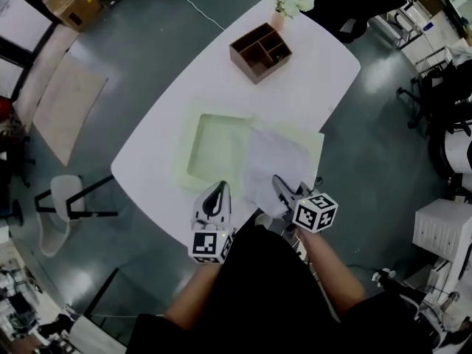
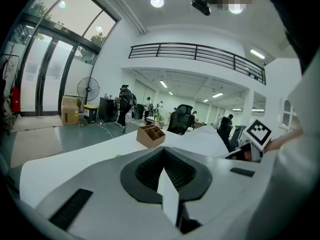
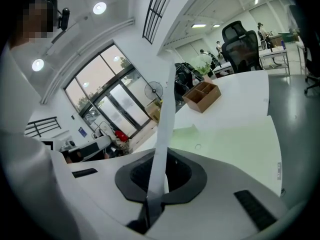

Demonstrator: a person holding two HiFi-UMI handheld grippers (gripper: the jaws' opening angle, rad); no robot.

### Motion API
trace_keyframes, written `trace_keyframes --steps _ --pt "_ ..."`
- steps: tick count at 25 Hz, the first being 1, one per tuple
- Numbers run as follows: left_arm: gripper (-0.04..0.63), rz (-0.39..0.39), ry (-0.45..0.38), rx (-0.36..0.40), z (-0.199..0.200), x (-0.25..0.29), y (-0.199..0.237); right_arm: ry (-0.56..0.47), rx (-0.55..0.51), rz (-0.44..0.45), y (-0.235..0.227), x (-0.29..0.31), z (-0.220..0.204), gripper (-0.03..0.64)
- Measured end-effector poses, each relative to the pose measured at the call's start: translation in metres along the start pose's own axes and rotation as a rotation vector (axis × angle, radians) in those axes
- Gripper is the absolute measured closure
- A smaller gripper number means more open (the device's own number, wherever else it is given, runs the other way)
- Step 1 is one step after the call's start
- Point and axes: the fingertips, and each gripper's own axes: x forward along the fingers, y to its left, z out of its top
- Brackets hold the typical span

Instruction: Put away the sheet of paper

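Observation:
The white sheet of paper (image 1: 276,161) hangs curled over a pale green folder (image 1: 217,150) lying on the white table (image 1: 310,80). My right gripper (image 1: 279,181) is shut on the sheet's near edge; in the right gripper view the sheet (image 3: 167,119) rises edge-on from the closed jaws (image 3: 157,184), with the folder (image 3: 235,139) beyond. My left gripper (image 1: 216,190) sits at the folder's near edge. Its jaws (image 2: 170,194) pinch a thin white sliver that looks like a corner of the same sheet (image 2: 207,141), which bulges up to the right.
A brown wooden organiser box (image 1: 259,50) stands at the table's far end beside a vase of white flowers (image 1: 293,0). A white chair (image 1: 66,198) is on the floor to the left. Office chairs and desks crowd the right side.

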Motion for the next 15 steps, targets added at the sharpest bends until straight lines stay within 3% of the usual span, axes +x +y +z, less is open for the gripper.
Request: trace_keyframes --steps 15 --pt "0.592 0.027 0.054 -0.014 -0.019 0.017 0.028 0.099 0.077 -0.030 -0.029 0.058 -0.023 0.618"
